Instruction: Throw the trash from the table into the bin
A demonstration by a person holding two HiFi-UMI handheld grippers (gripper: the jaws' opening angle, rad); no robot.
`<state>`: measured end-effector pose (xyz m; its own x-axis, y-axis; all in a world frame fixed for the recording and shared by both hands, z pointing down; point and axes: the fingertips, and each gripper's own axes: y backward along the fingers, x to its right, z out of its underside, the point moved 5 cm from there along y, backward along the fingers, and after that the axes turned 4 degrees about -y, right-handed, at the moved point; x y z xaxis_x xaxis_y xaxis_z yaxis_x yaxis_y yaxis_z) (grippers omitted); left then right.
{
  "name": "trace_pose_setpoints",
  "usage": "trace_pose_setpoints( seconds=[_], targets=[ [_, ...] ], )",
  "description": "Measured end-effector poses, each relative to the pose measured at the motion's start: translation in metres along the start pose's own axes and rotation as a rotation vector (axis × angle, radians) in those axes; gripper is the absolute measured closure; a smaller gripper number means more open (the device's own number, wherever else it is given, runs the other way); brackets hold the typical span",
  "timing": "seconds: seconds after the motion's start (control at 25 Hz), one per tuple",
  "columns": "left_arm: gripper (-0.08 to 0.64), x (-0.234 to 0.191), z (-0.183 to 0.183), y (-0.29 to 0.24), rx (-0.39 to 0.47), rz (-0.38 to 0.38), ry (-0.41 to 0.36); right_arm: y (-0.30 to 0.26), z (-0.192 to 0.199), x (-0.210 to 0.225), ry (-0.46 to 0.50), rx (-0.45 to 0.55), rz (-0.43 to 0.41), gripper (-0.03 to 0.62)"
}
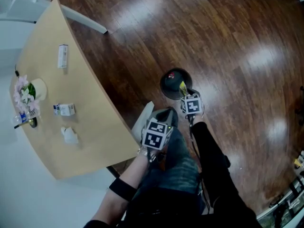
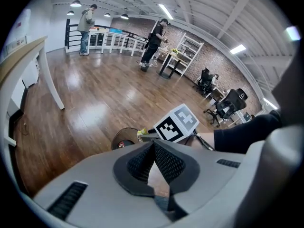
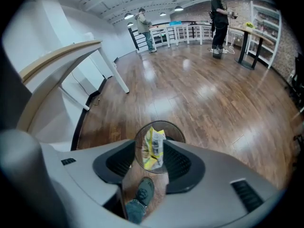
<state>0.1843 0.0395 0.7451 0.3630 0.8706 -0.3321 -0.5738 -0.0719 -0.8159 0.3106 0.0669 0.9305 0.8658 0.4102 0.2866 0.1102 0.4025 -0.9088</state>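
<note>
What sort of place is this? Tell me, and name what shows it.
Probably an open-plan office or workshop loft: office chairs, a shelf rack by a brick wall, and a wide wooden floor under ceiling strip lights.

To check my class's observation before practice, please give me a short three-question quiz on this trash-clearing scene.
1. Which tool has the yellow wrapper between its jaws?
2. True or false: the bin stands on the table.
3. The crumpled tissue lies: A on the table, B on the floor, C in the bin.
Key: 1 right tool; 2 false, it stands on the floor; 3 A.
</note>
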Motion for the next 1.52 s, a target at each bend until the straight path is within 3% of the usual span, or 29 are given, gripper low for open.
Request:
trace_pose_setpoints(
  seconds=[0.04,0.12,0.44,0.72,0.92,1.16,1.32,1.52],
  targets=[
    [0.56,0.0,0.001,0.0,0.0,0.0,0.001,-0.001,-0.002,0.001,-0.012,0.009,0.001,0.351],
    [0.56,0.002,0.002,0.001,-0.002,0.005,0.001,0.001,-0.006,0.001,-0.038,0.036,0.001,0.313],
    [0.56,0.016,0.003,0.014,0.0,0.018,-0.023,0.039,-0.013,-0.011,-0.053,0.105,-0.025,0.31],
    [0.56,0.031,-0.006,0.056,0.032,0.023,-0.081,0.122,-0.013,-0.04,-0.077,0.142,-0.062,0.31],
    [0.56,0.042,-0.009,0.101,0.055,0.024,-0.139,0.205,-0.004,-0.081,-0.057,0.138,-0.102,0.312],
    [0.56,0.056,0.001,0.157,0.064,0.077,-0.219,0.273,0.016,-0.137,-0.01,0.187,-0.161,0.316],
    [0.56,0.059,0.021,0.201,0.073,0.097,-0.18,0.312,0.024,-0.179,0.035,0.211,-0.211,0.316],
    [0.56,0.038,0.052,0.255,0.114,0.016,-0.131,0.332,0.025,-0.238,0.122,0.241,-0.306,0.316]
  ],
)
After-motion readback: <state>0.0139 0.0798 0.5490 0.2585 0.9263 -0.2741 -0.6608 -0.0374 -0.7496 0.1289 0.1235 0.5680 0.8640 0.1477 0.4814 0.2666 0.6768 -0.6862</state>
